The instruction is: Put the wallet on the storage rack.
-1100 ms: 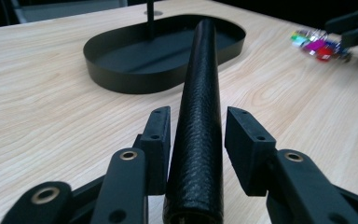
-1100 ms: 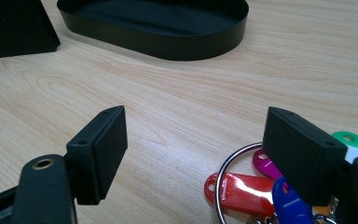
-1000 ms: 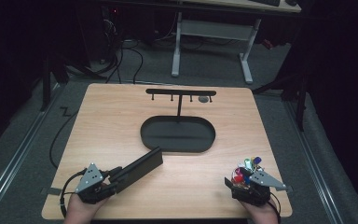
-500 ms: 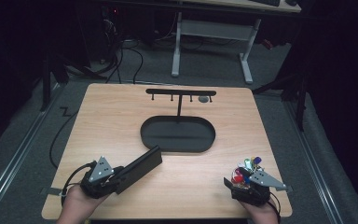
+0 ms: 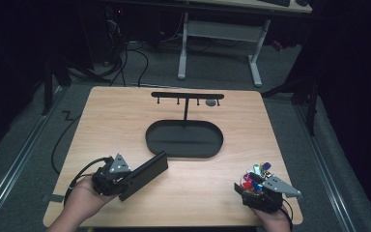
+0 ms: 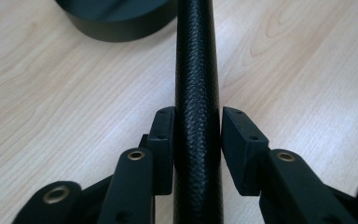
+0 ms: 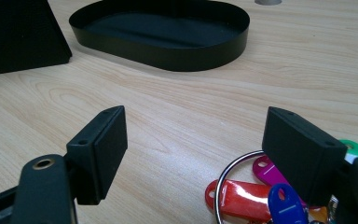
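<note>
A flat black textured case (image 5: 147, 170) sticks out from my left gripper (image 5: 125, 181) toward the tray, raised off the table at the front left. In the left gripper view the case (image 6: 196, 70) stands edge-on between the pads (image 6: 163, 149). The jaws have just been closing and now press on it. My right gripper (image 5: 250, 186) rests at the front right with its jaws apart and nothing between them (image 7: 198, 149). A key ring with coloured tags (image 7: 242, 196) lies on the table under its right-hand pad (image 7: 303, 154); the keys (image 5: 257, 173) sit just ahead of the gripper.
A black oval tray (image 5: 183, 155) sits mid-table, its wall (image 7: 168, 56) ahead of the right gripper. Behind it stands a black T-shaped rack (image 5: 187, 95) with small hooks and a grey disc (image 5: 211, 102). The table's front edge runs just behind both hands.
My left gripper has moved up and toward the tray with the black case in it, and the case has left the table. The right gripper has stayed in place.
</note>
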{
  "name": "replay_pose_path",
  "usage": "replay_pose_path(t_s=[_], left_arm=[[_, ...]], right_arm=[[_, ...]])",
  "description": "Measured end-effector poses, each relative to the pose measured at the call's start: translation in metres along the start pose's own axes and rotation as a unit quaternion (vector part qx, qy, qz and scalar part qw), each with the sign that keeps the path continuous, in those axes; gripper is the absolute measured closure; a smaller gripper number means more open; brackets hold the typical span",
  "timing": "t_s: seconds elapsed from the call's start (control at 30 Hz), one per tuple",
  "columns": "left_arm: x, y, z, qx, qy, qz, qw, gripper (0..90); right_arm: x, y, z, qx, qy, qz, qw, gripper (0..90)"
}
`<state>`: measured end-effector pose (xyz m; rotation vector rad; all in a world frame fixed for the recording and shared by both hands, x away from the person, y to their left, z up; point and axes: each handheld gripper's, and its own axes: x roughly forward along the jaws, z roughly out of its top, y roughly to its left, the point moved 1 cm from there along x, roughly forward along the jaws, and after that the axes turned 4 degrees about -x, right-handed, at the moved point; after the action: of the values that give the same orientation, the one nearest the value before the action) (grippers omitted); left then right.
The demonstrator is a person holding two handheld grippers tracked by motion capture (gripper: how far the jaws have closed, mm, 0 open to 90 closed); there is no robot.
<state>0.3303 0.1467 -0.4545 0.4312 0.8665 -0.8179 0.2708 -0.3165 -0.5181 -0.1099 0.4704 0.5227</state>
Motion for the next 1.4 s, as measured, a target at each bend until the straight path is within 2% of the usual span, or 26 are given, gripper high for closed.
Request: replay_pose_path(t_s=[0.17,0.37,0.47,0.53,0.6,0.7,0.83,0.97,1.03,1.1,1.27,1.4], left_arm=[[0.002,0.001,0.005,0.012,0.023,-0.009,0.9996,67.5],[0.002,-0.001,0.009,0.026,0.027,-0.01,0.9992,73.3],[0.001,-0.005,0.009,0.045,0.019,0.004,0.9988,74.2],[-0.002,-0.01,0.01,0.06,0.0,0.017,0.998,74.5],[-0.003,-0.011,0.011,0.065,-0.005,0.017,0.9977,74.5],[-0.005,-0.013,0.015,0.084,-0.022,0.03,0.9958,74.6],[-0.006,-0.013,0.021,0.085,-0.026,0.042,0.9952,75.2],[-0.009,-0.017,0.028,0.117,-0.038,0.057,0.9908,75.8],[-0.011,-0.02,0.033,0.135,-0.046,0.065,0.9876,76.0],[-0.012,-0.022,0.037,0.146,-0.051,0.068,0.9857,76.1],[-0.011,-0.024,0.051,0.186,-0.064,0.091,0.9762,76.0],[-0.006,-0.023,0.061,0.21,-0.074,0.101,0.9697,76.0]], right_arm=[[0.001,0.0,0.0,0.002,0.001,0.001,1.0,22.6],[0.001,0.001,0.0,0.001,0.001,0.0,1.0,22.8],[-0.001,0.001,0.001,0.001,-0.001,0.0,1.0,22.8],[-0.002,0.0,0.001,0.002,-0.003,-0.001,1.0,22.8],[-0.002,0.0,0.0,0.003,-0.003,-0.001,1.0,22.8],[-0.001,0.0,0.0,0.004,-0.002,-0.001,1.0,22.8],[-0.001,0.0,0.0,0.002,-0.001,-0.001,1.0,22.8],[-0.001,0.0,0.0,0.003,0.0,-0.002,1.0,22.8],[-0.001,0.0,0.0,0.003,0.0,-0.002,1.0,22.8],[-0.001,0.0,0.0,0.003,0.0,-0.002,1.0,22.8],[-0.001,0.0,0.0,0.002,0.0,-0.002,1.0,22.8],[-0.001,0.0,0.0,0.003,0.0,-0.002,1.0,22.8]])
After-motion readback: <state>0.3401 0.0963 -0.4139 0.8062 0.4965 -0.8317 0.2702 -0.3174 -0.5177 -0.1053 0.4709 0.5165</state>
